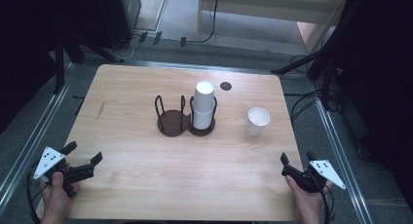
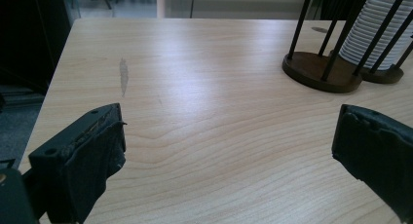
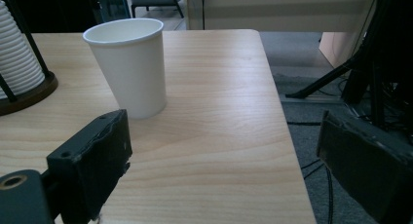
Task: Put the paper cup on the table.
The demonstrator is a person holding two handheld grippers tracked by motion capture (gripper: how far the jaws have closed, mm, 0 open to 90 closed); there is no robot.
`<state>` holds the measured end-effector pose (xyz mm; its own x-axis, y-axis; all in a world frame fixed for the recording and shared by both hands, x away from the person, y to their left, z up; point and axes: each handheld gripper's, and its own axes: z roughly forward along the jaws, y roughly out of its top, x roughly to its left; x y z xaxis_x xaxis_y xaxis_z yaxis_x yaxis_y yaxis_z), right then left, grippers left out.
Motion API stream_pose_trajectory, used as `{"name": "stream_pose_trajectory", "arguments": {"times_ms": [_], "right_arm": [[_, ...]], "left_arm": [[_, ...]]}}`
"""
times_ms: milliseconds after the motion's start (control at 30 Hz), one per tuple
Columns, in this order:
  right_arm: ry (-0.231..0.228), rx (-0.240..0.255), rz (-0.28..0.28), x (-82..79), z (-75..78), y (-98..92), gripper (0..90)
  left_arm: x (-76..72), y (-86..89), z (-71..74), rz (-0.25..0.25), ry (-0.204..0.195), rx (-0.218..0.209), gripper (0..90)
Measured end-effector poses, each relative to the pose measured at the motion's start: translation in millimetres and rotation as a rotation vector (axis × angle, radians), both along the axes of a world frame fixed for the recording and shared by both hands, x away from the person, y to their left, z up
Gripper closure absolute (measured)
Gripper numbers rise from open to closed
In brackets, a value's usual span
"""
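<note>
**A:** What is seen on the pale wooden table (image 1: 146, 185) from the high view?

**B:** A dark brown double-ring cup holder with black wire uprights (image 1: 182, 118) is seen near the middle of the table. A stack of white paper cups (image 1: 203, 105) is held upright in the holder's right-hand ring; the left-hand ring is shown without cups. A single white paper cup (image 1: 257, 121) is stood upright and mouth-up on the bare wood to the right of the holder, apart from it. A small dark round spot (image 1: 225, 86) is seen on the tabletop just behind the holder, on the far side.

**A:** Where are the grippers placed?

**B:** The left gripper (image 1: 84, 158) is held in a hand at the near left corner, well to the left of the holder and nearer the person. Its jaws are spread wide, with nothing but bare wood between them in the left gripper view (image 2: 229, 136); the holder's base is seen beyond them to the right.

**A:** And the other one?

**B:** The right gripper (image 1: 296, 158) is held at the near right edge, nearer the person than the single cup and well short of it. In the right gripper view (image 3: 221, 151) its jaws are parted wide and nothing is gripped; the single cup (image 3: 128, 65) is seen beyond the left jaw, untouched, with the holder's edge further left.
</note>
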<state>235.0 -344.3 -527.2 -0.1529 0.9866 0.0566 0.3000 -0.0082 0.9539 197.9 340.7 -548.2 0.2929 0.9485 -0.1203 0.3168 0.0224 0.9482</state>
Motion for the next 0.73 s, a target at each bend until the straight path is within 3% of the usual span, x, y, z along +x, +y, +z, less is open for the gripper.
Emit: {"name": "stream_pose_trajectory", "arguments": {"times_ms": [433, 633, 733], "right_arm": [[0.012, 0.013, -0.034, -18.9, -7.1, -18.9, 6.5], [0.016, 0.034, -0.022, -24.5, -11.6, -17.5, 6.5], [0.008, 0.014, -0.018, -24.9, -12.7, -15.0, 6.5]], "left_arm": [[0.4, 0.3, -0.2, 0.001, 0.0, -0.002, 0.0], [0.2, 2.3, -0.4, 0.008, -0.002, -0.022, 0.0], [0.5, 5.5, -0.6, 0.019, -0.007, -0.052, 0.0]]}}
